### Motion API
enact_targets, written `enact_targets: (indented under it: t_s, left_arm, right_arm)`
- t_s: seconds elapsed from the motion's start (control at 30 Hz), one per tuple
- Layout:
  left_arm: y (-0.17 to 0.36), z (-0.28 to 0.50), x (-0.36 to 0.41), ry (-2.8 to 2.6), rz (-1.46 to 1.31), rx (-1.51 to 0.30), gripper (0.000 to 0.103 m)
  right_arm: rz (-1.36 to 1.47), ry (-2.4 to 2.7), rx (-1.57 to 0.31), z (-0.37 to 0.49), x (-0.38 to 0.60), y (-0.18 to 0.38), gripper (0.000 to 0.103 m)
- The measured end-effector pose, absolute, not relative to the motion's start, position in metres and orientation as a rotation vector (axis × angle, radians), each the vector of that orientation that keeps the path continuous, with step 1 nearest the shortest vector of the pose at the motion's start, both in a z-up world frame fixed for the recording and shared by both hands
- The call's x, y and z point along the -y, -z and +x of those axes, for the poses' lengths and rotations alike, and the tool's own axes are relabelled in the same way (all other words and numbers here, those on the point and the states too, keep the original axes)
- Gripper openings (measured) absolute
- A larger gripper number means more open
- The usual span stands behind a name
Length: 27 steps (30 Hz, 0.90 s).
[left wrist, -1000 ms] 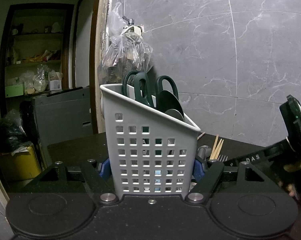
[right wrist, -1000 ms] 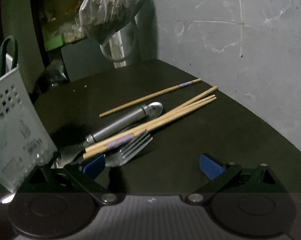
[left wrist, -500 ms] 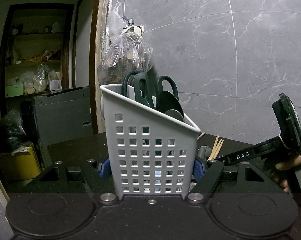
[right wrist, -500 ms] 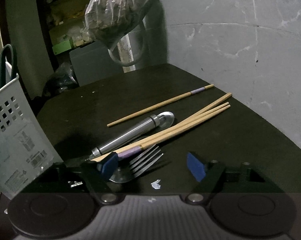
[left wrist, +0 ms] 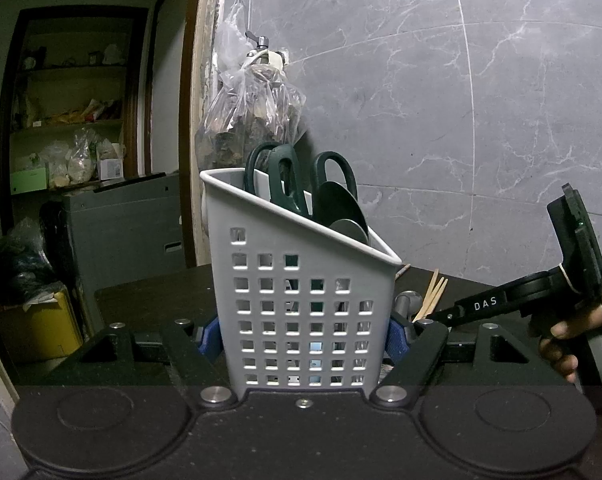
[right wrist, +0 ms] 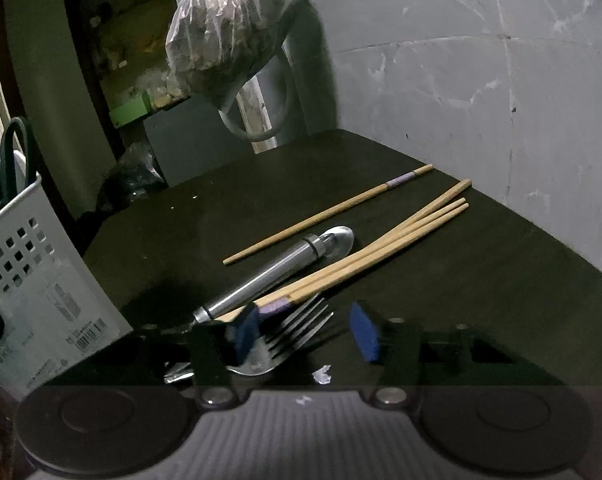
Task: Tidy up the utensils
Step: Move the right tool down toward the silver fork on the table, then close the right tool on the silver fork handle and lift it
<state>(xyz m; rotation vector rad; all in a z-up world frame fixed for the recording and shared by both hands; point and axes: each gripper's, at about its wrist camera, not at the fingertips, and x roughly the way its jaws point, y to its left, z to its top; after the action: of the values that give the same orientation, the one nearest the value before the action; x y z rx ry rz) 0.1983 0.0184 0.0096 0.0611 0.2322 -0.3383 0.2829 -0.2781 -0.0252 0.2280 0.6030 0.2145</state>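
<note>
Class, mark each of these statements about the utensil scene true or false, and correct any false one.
1. The left gripper is clamped on the white perforated caddy. True.
2. The caddy holds green-handled scissors. True.
3. The fork already stands inside the caddy. False: it lies on the dark table, between the closing jaws of the right gripper.
4. Four chopsticks lie in one tight bundle. False: three chopsticks lie together and a single chopstick lies apart.
5. A plastic bag hangs by the wall. True.
</note>
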Motion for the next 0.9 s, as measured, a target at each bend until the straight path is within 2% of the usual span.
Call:
enact_targets:
  t_s: [0.13,0.3,0.9]
  left_arm:
    - [-0.01,0.198,-0.018,0.339,0.062,-0.232,0.077]
    - [-0.01,0.198,-0.019,0.338,0.062,-0.232,0.077]
    - [-0.009,0.198,-0.019,0.339,0.063,-0.232,0.077]
  right_arm:
    - [0.26,-0.214,-0.606,0.281,0.282,0.026,0.042]
    - [0.29,-0.215,-0.614,0.281,0.287,0.028,0.025]
    - [0.396,-0.204,-0.623,0.247,0.31,0.031,0.018]
